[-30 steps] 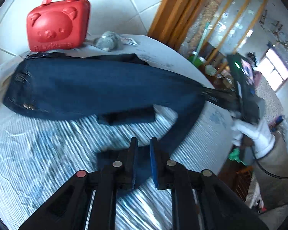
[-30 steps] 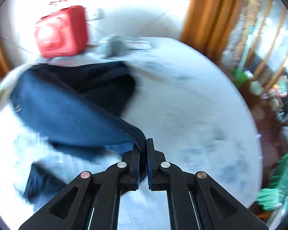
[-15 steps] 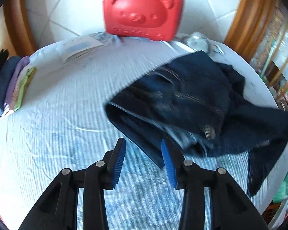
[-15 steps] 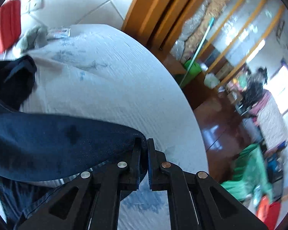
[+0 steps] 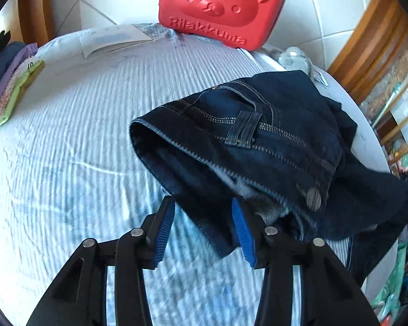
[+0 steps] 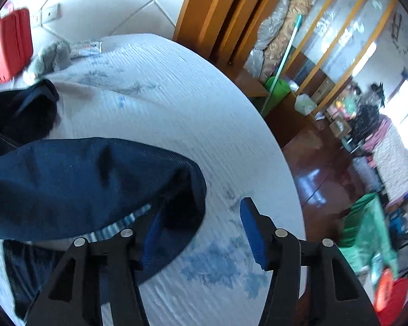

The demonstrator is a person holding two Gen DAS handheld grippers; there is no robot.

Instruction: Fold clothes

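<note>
Dark blue jeans (image 5: 258, 141) lie bunched on the round table with the waistband, belt loop and metal button facing up. My left gripper (image 5: 204, 231) hovers at their near edge, jaws opening, with a loose flap of denim between the blue pads but not pressed. In the right wrist view a folded trouser leg (image 6: 81, 184) rests on the table. My right gripper (image 6: 204, 233) is just behind its end, jaws opening; the cloth lies against the left pad (image 6: 152, 233) and is not gripped.
A red bear-shaped case (image 5: 220, 8) stands at the table's far edge by the tiled wall, with a grey plush toy (image 5: 296, 57) beside it. A paper booklet (image 5: 114, 39) and stacked folded clothes (image 5: 11, 81) lie far left. The table edge (image 6: 280, 146) drops to a brown floor on the right.
Both grippers have let go of the jeans and opened. The stretched-out trousers now lie doubled over in a heap, and the left gripper has swung round toward the waistband.
</note>
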